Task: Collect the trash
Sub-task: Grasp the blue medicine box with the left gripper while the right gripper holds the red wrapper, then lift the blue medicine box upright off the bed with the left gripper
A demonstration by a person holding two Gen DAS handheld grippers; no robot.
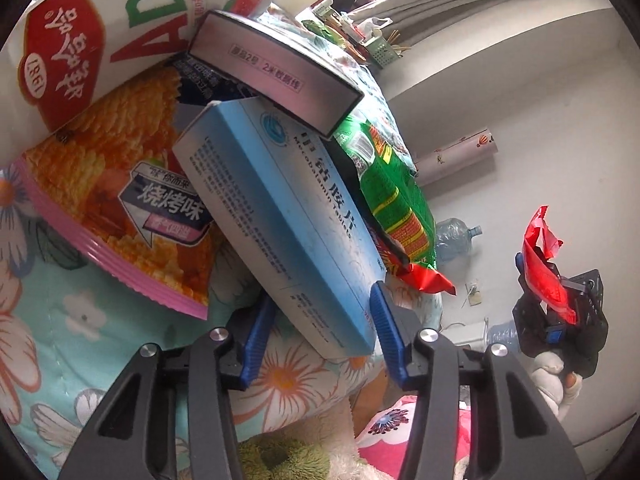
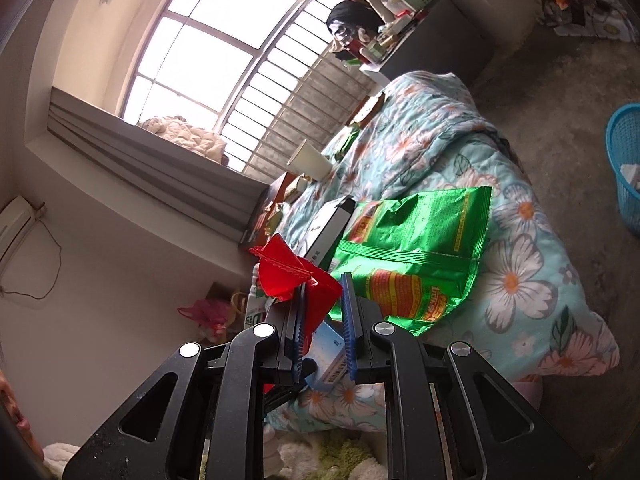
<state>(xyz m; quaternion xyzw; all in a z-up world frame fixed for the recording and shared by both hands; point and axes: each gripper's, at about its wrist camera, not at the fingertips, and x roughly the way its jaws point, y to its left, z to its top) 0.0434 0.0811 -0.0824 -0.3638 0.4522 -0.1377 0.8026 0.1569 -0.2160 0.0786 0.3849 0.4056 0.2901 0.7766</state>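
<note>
On the flowered quilt (image 1: 52, 312), at about ten o'clock in the left wrist view, a white drink carton (image 1: 100, 28) with red and green letters is seen, and below it, at nine o'clock, an orange snack bag (image 1: 120, 184) with a pink edge is laid flat. Near the centre, a blue medicine box (image 1: 280, 216) is found between the two blue pads of the left gripper (image 1: 320, 332); the jaws are spread, one pad touches the box edge on the right, and it cannot be told whether the other pad presses it. Across the far end of this box a black-edged box (image 1: 276, 72) is leaned. Just beside, at about two o'clock from the centre, a green foil bag (image 1: 392, 184) is seen, with a red piece at its lower end. At four o'clock, well apart, the right gripper (image 1: 560, 300) is visible, and a red wrapper (image 1: 540, 256) stands out of it.

From the right wrist view, the red wrapper (image 2: 288, 276) is seen against the left pad of the right gripper (image 2: 324, 312), while the jaws stand a little apart, so a firm clamp cannot be told. The green foil bag (image 2: 416, 256) lies just beyond at one o'clock on the quilt (image 2: 520, 280). At three o'clock a blue basket (image 2: 624, 160) is seen on the floor.
</note>
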